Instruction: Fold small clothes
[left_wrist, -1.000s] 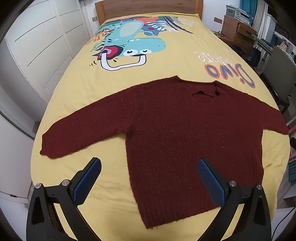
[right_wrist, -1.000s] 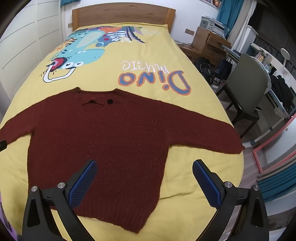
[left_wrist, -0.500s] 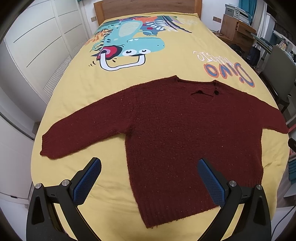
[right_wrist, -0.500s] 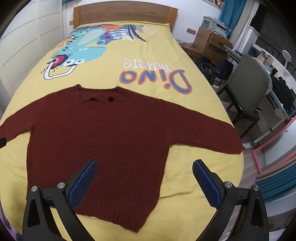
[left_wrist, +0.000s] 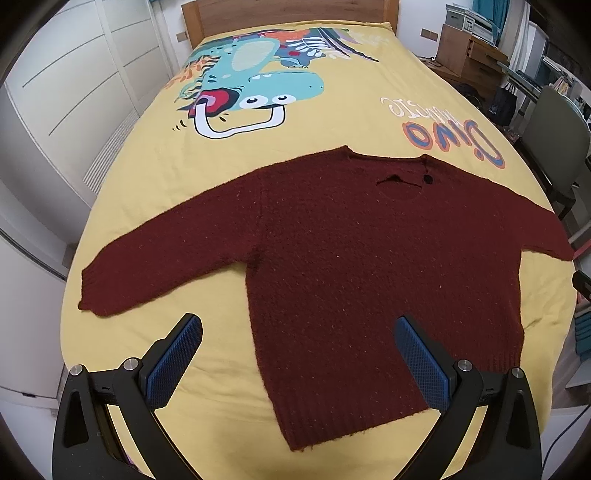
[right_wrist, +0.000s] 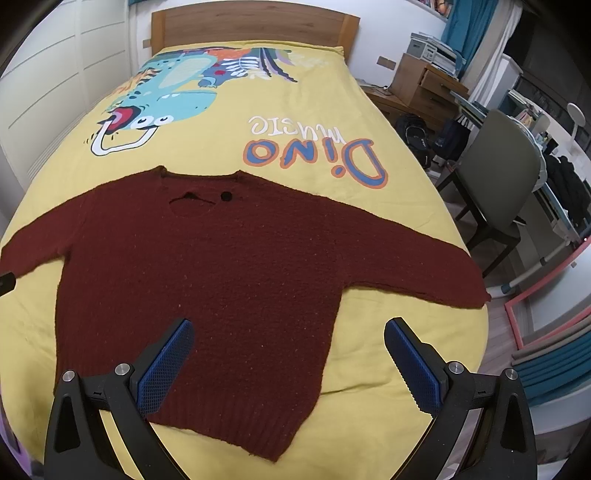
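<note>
A dark red knitted sweater lies flat on the yellow bedspread, both sleeves stretched out sideways, neckline towards the headboard and a black button by the collar. My left gripper hovers open above the sweater's lower left hem, its blue pads wide apart with nothing between them. My right gripper is open too, above the lower right part of the body near the hem. Neither touches the cloth.
The bed carries a dinosaur print and "Dino music" lettering. White wardrobe doors run along the left. On the right stand a grey chair, a wooden cabinet and a desk.
Both views have crept slightly forward and up; the sweater has not moved and both grippers have stayed open.
</note>
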